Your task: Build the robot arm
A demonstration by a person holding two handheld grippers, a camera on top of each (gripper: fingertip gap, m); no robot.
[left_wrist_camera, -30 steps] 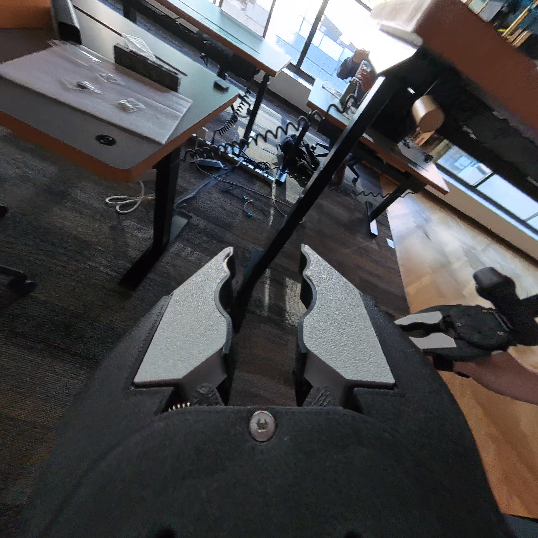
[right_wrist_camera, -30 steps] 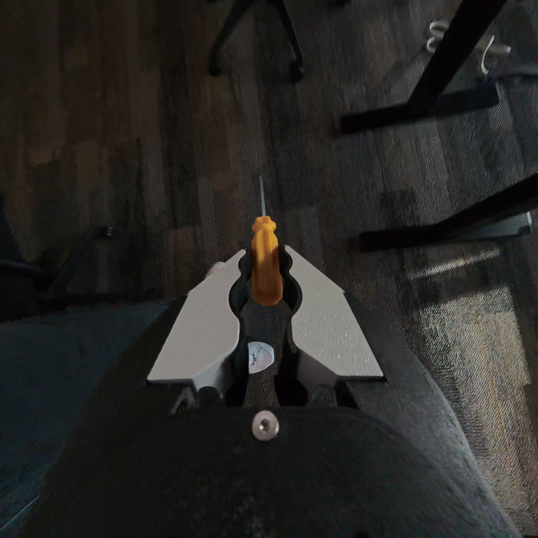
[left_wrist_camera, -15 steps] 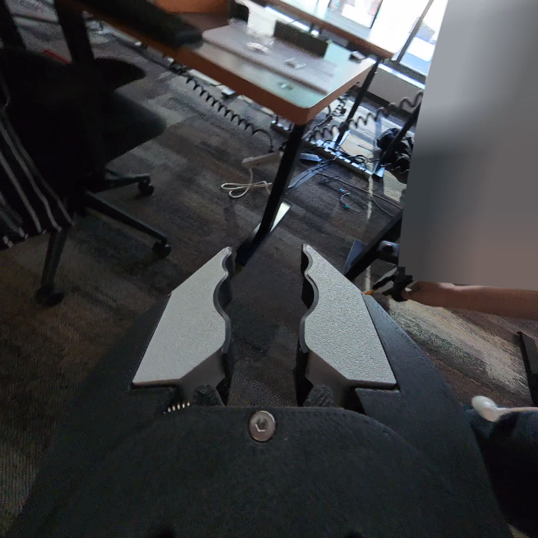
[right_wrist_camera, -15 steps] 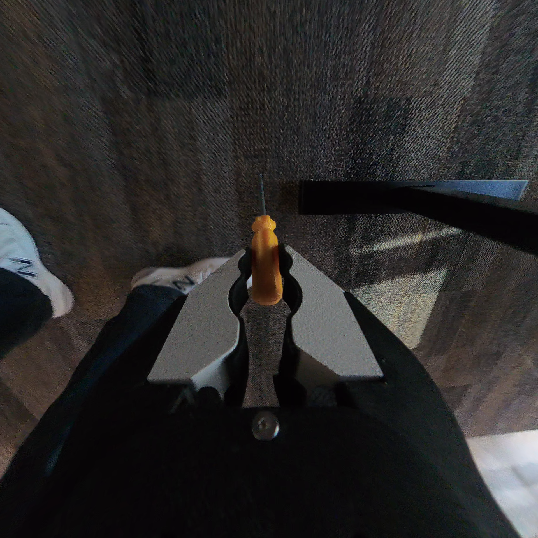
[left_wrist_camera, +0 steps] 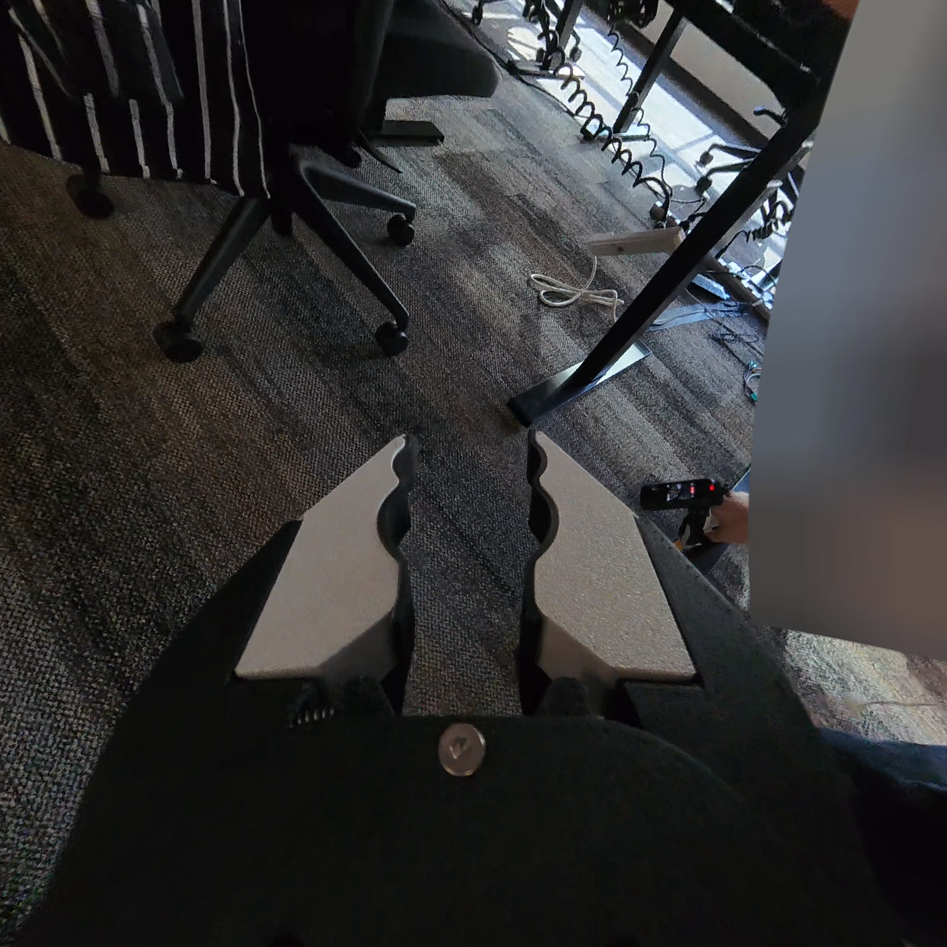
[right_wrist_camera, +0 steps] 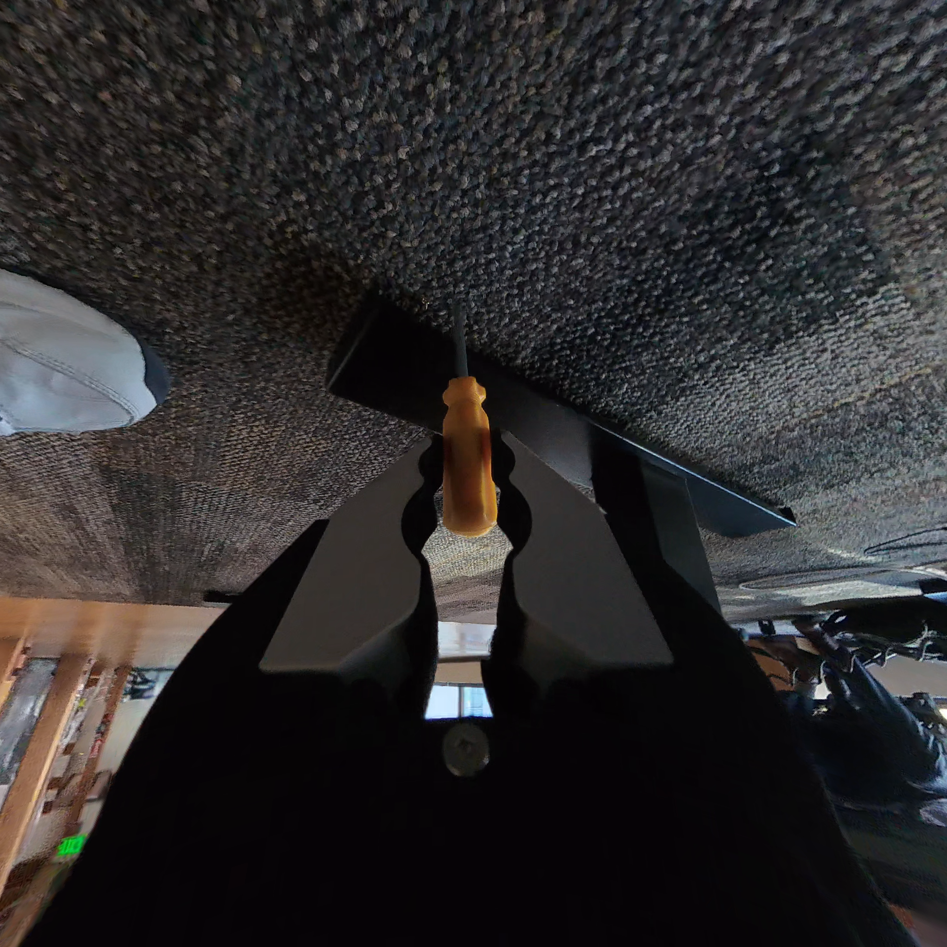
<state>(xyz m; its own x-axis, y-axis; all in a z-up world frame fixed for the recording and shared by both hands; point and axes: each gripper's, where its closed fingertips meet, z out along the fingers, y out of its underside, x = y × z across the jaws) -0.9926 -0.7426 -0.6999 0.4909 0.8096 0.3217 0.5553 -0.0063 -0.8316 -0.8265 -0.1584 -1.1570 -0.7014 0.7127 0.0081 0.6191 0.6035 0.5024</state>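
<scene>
My right gripper is shut on an orange-handled screwdriver. The thin shaft points forward at the grey carpet, and its tip is close to the carpet, beside the end of a black desk foot. My left gripper is open and empty, held above the carpet. The end of a black desk foot lies just beyond its right fingertip. The right gripper also shows in the left wrist view, low at the right, held in a hand.
An office chair base with castors stands ahead on the left, under striped cloth. A white cable and coiled cords lie on the floor. A white shoe is left of the screwdriver. The gap from one gripper's tips to the other's is roughly 75 cm.
The left view has swung from the desks toward the chair and carpet. My right gripper has dropped close to the floor and tilted over, still holding the screwdriver.
</scene>
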